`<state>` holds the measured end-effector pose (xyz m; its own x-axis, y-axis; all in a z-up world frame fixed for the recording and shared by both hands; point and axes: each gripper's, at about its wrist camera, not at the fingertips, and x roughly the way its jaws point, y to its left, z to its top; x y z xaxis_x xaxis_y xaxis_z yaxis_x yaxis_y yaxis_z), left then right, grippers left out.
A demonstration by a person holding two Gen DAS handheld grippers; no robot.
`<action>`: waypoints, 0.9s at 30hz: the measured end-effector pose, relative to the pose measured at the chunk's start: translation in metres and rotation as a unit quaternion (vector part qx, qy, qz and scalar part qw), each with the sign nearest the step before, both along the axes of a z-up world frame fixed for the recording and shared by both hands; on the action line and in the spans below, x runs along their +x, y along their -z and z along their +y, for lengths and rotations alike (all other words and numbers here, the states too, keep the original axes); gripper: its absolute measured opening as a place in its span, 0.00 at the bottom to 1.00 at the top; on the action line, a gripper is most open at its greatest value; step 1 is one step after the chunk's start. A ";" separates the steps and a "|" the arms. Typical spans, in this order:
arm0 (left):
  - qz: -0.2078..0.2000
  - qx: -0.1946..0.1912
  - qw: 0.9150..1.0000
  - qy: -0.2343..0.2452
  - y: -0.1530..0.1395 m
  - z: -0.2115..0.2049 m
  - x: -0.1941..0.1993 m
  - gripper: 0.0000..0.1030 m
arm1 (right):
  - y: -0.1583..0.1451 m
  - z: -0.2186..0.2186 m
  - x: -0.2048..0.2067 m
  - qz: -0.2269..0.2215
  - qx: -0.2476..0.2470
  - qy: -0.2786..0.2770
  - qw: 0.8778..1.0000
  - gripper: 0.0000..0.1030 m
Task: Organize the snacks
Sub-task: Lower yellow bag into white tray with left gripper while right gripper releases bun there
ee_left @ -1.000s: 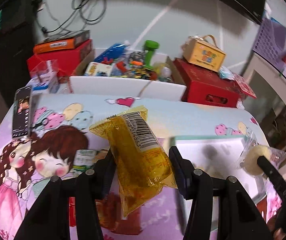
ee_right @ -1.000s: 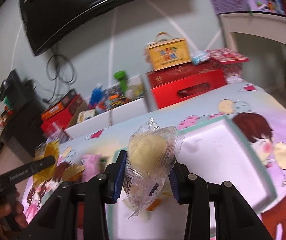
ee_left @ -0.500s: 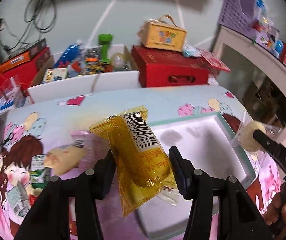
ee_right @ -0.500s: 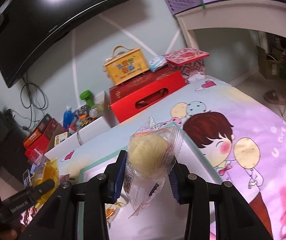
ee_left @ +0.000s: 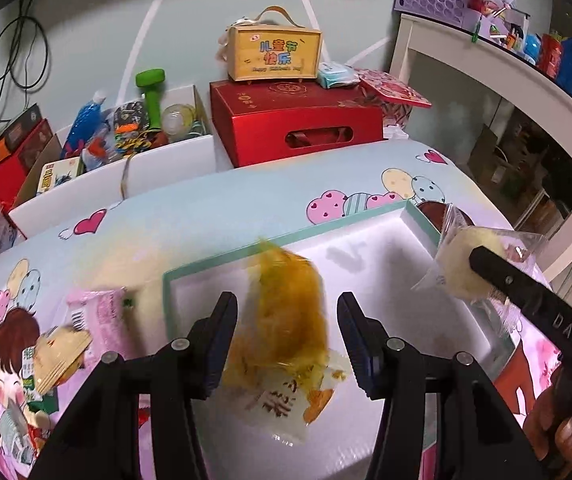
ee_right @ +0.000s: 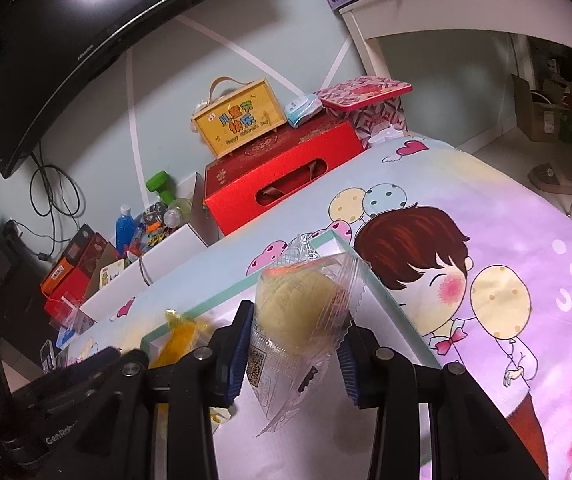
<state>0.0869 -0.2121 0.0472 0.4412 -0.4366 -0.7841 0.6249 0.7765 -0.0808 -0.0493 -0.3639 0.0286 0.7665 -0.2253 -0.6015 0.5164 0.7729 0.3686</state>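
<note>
Organising is partway through, by my reading. The white box (ee_left: 226, 262) with the teal rim sits on the cartoon-printed cloth (ee_left: 206, 216), and one pale packet with orange print (ee_left: 286, 400) already lies on its floor. The left gripper (ee_left: 286, 304) hangs over the near part of the box with its fingers spread. The yellow packet (ee_left: 290, 320) shows between them as a blur, with a gap to each pad, so it looks loose and on its way down into the box rather than pinched (the blur makes the exact contact hard to read). The right gripper (ee_right: 296, 320) is over the box's right-hand edge, its pads pinching a round pale-yellow cake in a clear wrapper (ee_right: 298, 304) by the sides, the wrapper's tail dangling below. That one is not yet in the box and looks to be next. Outside the box, on the cloth to its left, a pink packet (ee_left: 98, 312) and a tan packet (ee_left: 60, 350) lie just beside each other, with more small packs near the lower left edge, too distorted to name. So at least those still need collecting
</note>
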 end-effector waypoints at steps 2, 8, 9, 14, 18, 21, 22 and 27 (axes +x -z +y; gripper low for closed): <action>0.000 0.000 1.000 0.003 0.003 -0.003 0.001 0.52 | 0.003 0.000 0.003 0.003 0.001 -0.002 1.000 0.41; 0.003 0.009 1.000 0.002 0.011 -0.006 0.004 0.52 | 0.009 0.002 0.009 0.013 0.002 -0.007 1.000 0.41; 0.004 0.011 1.000 0.000 0.012 -0.005 0.005 0.52 | 0.009 0.001 0.010 0.015 0.002 -0.007 1.000 0.41; 0.005 0.016 1.000 -0.016 0.011 0.003 0.010 0.52 | 0.017 0.002 0.015 0.032 0.005 -0.013 0.999 0.45; 0.005 0.022 0.999 -0.034 0.010 0.011 0.015 0.58 | 0.016 0.001 0.015 0.036 0.005 -0.013 0.999 0.68; 0.007 0.030 0.999 -0.043 0.011 0.014 0.017 0.62 | 0.014 0.002 0.013 0.036 -0.003 -0.012 0.999 0.68; 0.006 0.034 0.998 -0.044 0.012 0.015 0.018 0.62 | 0.013 0.001 0.013 0.037 -0.005 -0.011 0.999 0.70; -0.001 0.045 0.998 -0.054 0.014 0.018 0.019 0.74 | 0.013 0.000 0.012 0.046 -0.019 -0.006 0.999 0.97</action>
